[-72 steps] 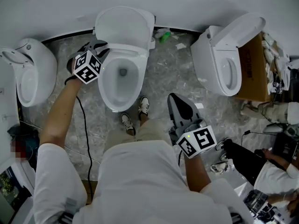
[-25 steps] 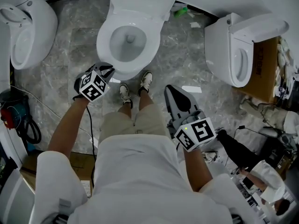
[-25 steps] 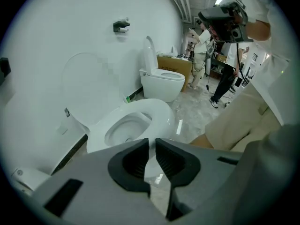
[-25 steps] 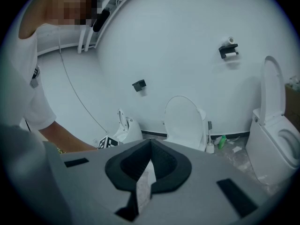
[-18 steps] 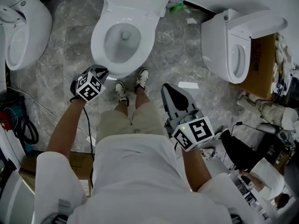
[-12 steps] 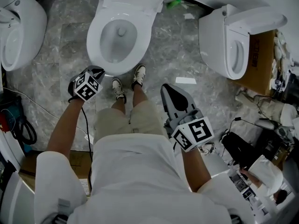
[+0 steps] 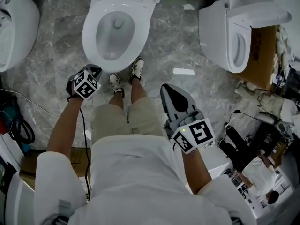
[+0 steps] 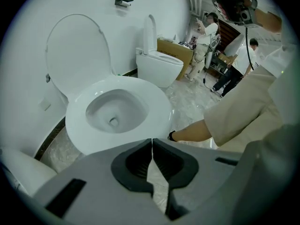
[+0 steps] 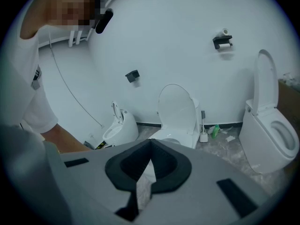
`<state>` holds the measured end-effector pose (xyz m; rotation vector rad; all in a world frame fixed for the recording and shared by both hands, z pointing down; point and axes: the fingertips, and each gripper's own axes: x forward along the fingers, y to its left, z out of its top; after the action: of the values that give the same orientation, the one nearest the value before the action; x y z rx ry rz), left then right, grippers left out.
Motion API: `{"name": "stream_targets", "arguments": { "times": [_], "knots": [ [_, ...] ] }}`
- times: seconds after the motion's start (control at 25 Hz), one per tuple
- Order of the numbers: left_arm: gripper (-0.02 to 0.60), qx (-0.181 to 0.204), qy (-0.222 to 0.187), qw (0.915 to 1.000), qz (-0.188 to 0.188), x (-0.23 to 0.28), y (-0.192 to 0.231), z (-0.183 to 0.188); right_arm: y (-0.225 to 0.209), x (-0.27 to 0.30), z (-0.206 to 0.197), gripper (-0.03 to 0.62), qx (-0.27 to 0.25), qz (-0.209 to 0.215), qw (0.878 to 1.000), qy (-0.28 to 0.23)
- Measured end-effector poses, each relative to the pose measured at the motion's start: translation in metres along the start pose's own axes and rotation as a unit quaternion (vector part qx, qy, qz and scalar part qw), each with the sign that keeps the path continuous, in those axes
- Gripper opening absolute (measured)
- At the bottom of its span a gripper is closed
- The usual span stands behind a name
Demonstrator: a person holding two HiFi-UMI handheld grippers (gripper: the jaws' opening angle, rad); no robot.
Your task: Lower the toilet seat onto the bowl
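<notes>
The white toilet (image 7: 115,27) stands at the top middle of the head view. Its seat ring (image 8: 117,111) lies flat on the bowl, while the lid (image 8: 77,50) stays upright against the wall. My left gripper (image 7: 93,71) hangs just short of the bowl's front left rim and touches nothing. Its jaws close the last bit and meet at the tips (image 8: 152,142), with nothing between them. My right gripper (image 7: 171,92) is held low by my right hip, shut and empty (image 9: 151,142). It looks toward the same toilet (image 9: 177,111) from farther back.
A second toilet (image 7: 234,36) with raised lid stands at the right beside a cardboard box (image 7: 263,55). Another white fixture (image 7: 14,27) sits at the left edge. My shoes (image 7: 124,76) are right in front of the bowl. A black cable (image 7: 84,121) trails on the floor; people (image 7: 253,168) crouch at the lower right.
My left gripper has drawn back from the side of the bowl to its front. I have stepped back, so the toilet has slid up the head view. The right gripper has hardly moved.
</notes>
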<state>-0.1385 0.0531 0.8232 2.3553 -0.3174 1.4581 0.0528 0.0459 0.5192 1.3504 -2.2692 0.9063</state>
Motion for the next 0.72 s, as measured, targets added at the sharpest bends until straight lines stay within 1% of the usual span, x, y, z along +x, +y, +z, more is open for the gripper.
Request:
{"name": "stream_targets", "arguments": {
  "times": [0.12, 0.32, 0.72],
  "knots": [
    [0.014, -0.003, 0.003, 1.0000, -0.007, 0.011, -0.001, -0.008, -0.001, 0.005, -0.006, -0.003, 0.004, -0.003, 1.000, 0.005],
    [0.014, -0.020, 0.004, 0.9996, -0.020, 0.028, -0.002, -0.019, 0.000, 0.014, -0.021, -0.003, 0.011, -0.005, 1.000, 0.024],
    [0.014, -0.029, 0.030, 0.9982, -0.043, 0.073, 0.002, -0.046, -0.009, 0.030, -0.041, -0.003, 0.026, -0.017, 0.998, 0.045]
  ]
}}
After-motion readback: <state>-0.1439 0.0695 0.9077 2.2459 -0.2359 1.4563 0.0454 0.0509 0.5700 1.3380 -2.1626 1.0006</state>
